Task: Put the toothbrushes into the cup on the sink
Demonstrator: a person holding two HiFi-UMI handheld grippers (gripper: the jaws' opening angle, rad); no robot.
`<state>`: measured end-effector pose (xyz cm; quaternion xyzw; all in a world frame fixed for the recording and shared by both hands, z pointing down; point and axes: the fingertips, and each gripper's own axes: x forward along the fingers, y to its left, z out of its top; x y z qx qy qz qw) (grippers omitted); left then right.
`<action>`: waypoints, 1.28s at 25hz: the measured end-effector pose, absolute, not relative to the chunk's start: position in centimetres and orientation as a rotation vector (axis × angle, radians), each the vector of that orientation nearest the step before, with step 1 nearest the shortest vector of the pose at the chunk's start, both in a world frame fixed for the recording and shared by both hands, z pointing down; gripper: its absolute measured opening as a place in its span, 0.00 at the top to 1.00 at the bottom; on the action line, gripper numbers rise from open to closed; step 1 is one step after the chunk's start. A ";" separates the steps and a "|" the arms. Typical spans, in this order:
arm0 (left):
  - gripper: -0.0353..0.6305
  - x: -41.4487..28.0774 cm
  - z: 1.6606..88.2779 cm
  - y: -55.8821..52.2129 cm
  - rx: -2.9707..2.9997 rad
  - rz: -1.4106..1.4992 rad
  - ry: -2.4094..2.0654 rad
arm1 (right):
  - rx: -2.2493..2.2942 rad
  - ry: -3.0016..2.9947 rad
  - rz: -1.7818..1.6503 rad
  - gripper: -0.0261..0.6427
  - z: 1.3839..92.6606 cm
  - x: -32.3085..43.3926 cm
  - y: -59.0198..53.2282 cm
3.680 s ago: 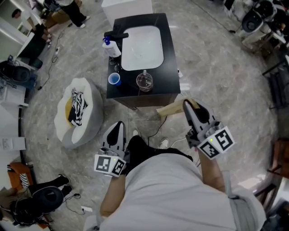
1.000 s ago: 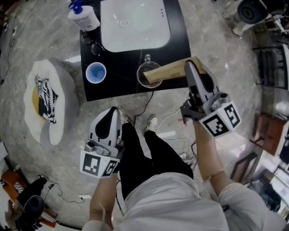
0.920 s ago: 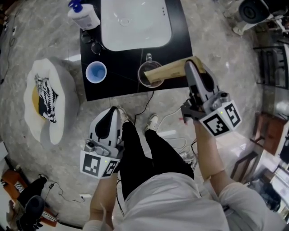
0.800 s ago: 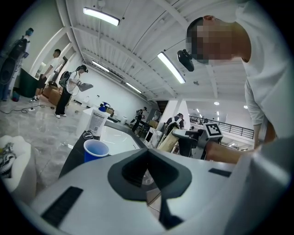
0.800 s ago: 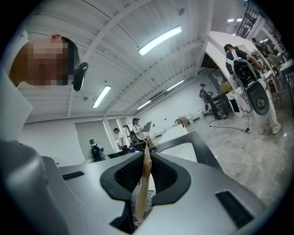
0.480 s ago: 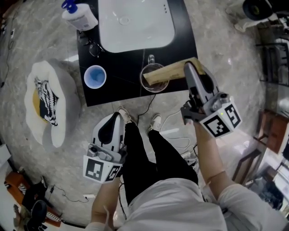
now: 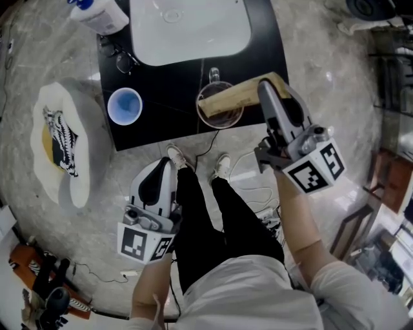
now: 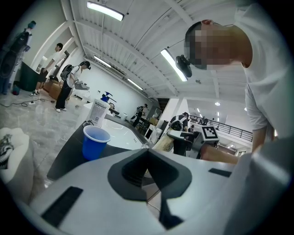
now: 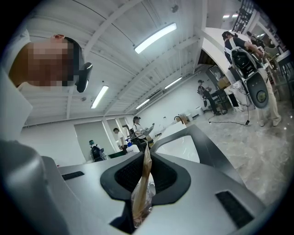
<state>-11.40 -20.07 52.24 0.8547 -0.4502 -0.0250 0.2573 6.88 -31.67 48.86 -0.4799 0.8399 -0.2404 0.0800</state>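
Note:
My right gripper [image 7: 268,87] is shut on a flat brown toothbrush packet [image 7: 232,98]. The packet reaches left across the top of the clear glass cup [image 7: 215,122], which stands near the front edge of the black sink counter [image 7: 164,80]. In the right gripper view the packet [image 9: 143,186] stands pinched between the two pads. My left gripper [image 7: 161,169] hangs low in front of the counter beside the person's legs. Its jaws are shut with nothing between them [image 8: 148,155].
A blue plastic cup [image 7: 124,106] [image 8: 95,141] stands left of the glass cup. Behind it are folded glasses [image 7: 122,60], a white pump bottle [image 7: 97,14] and the white basin [image 7: 190,26]. A white cushion [image 7: 61,148] lies on the floor to the left, and cables [image 7: 248,187] trail by the person's feet.
The person has stepped up to the counter. My right gripper has carried the packet from in front of the counter to over the glass cup. My left gripper stays low and shut.

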 end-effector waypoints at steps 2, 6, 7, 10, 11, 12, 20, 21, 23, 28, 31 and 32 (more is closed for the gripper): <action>0.94 -11.4 52.7 -20.0 2.314 -0.066 -1.216 | -1.438 2.511 -0.710 0.86 48.9 7.0 -31.8; 0.94 -11.2 53.2 -20.0 2.309 -0.075 -1.208 | -1.403 2.514 -0.685 0.86 48.9 7.2 -31.7; 0.94 -11.2 53.3 -19.9 2.307 -0.076 -1.208 | -1.401 2.514 -0.677 0.86 48.8 7.2 -31.7; 0.94 -11.6 53.8 -19.6 2.300 -0.073 -1.209 | -1.407 2.521 -0.673 0.80 49.4 6.9 -31.7; 0.94 -11.7 53.9 -19.5 2.298 -0.069 -1.208 | -1.414 2.533 -0.678 0.73 49.8 6.7 -31.6; 0.94 -11.8 54.0 -19.4 2.296 -0.066 -1.207 | -1.424 2.547 -0.679 0.70 50.2 6.6 -31.6; 0.94 -12.3 53.7 -19.0 2.303 -0.084 -1.211 | -1.516 2.603 -0.616 0.61 50.3 7.6 -31.2; 0.94 -12.3 53.5 -18.9 2.304 -0.085 -1.212 | -1.526 2.601 -0.611 0.61 50.0 8.0 -30.9; 0.94 -12.5 53.4 -18.7 2.308 -0.086 -1.214 | -1.549 2.585 -0.603 0.60 49.5 8.7 -30.2; 0.94 -12.2 53.0 -18.4 2.323 -0.094 -1.212 | -1.627 2.507 -0.620 0.60 49.4 11.0 -28.4; 0.94 -11.6 52.3 -18.2 2.344 -0.105 -1.207 | -1.646 2.462 -0.660 0.61 49.5 12.4 -27.4; 0.94 -11.4 52.0 -18.1 2.351 -0.108 -1.205 | -1.652 2.464 -0.660 0.61 49.4 12.7 -26.9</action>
